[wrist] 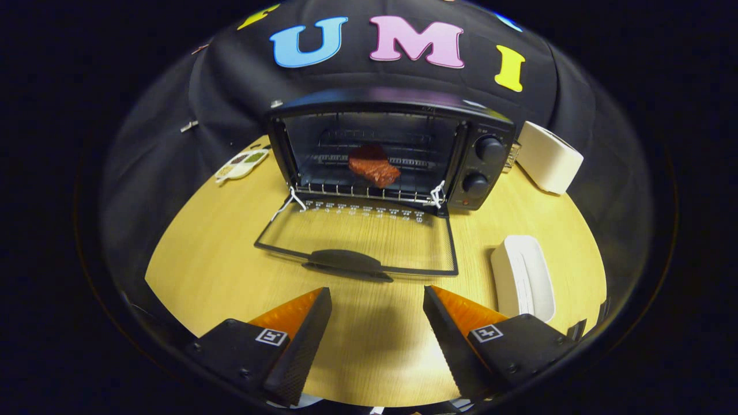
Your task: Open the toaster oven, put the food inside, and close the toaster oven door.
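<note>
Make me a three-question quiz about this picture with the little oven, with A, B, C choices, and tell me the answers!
1. Where is the reddish food?
A. on the rack inside the toaster oven
B. on the wooden table
C. between the gripper fingers

2. How many round knobs are on the oven's front?
A. one
B. two
C. four

3. How is the oven door?
A. shut
B. half shut
C. folded all the way down

Answers:
1 A, the food sits on the wire rack behind the open front.
2 B, an upper knob and a lower knob sit one above the other.
3 C, the glass door lies flat on the table, its handle just ahead of the open, empty hand-held gripper.
</note>
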The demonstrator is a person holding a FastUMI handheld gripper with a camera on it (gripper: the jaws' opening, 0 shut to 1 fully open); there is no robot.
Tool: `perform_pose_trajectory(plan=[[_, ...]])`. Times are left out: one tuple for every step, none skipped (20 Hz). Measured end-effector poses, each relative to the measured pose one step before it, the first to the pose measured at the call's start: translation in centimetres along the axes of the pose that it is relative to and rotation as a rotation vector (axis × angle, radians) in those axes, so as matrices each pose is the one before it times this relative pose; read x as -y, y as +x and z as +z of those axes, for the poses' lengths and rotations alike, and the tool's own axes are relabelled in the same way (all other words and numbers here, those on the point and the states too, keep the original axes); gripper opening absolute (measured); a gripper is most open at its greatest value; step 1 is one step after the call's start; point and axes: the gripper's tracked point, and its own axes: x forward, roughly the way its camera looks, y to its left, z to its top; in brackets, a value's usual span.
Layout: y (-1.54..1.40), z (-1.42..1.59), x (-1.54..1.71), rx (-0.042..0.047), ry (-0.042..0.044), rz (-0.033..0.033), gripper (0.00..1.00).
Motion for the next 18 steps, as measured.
perform_pose_trajectory(plan=[[0.524, -0.682, -0.026, -0.02480, 0.01825, -0.00434, 0.99], [0.418, -0.327, -0.171, -0.00942, 0.02447, 0.00174, 0.99], [0.422, -0.078, -0.111, -0.00134, 0.01401, -0.00342, 0.99], [0.434, -0.147, 0.004, -0.00563, -0.00033, -0.00541, 0.99], [0.185, -0.151, -0.025, -0.00693, -0.00485, -0.00580, 0.99], [0.370, -0.034, -0.048, -0.00253, -0.00130, -0.00339, 0.99], [0.518, -0.001, -0.019, -0.00072, 0.00235, -0.00242, 0.99], [0.476, 0.051, -0.002, -0.00178, 0.00359, -0.00577, 0.99], [0.493, -0.051, 0.045, -0.00415, 0.00496, -0.00797, 0.99], [0.417, -0.059, -0.112, -0.00843, 0.01104, -0.00258, 0.99], [0.350, 0.000, -0.176, -0.00793, 0.01414, -0.00027, 0.99], [0.312, 0.030, -0.063, -0.00506, 0.01190, -0.00214, 0.99], [0.011, 0.638, 0.001, 0.01923, 0.00780, -0.00134, 0.99], [0.448, 0.339, -0.272, 0.00400, 0.01169, 0.01373, 0.99], [-0.109, 0.029, -0.135, -0.00918, 0.00224, 0.00493, 0.99], [-0.108, -0.008, -0.011, 0.00024, -0.00898, 0.00328, 0.99], [-0.214, 0.387, -0.050, 0.01394, -0.01629, 0.00842, 0.99], [-0.360, 0.377, -0.135, 0.01588, -0.02216, 0.00983, 0.99]])
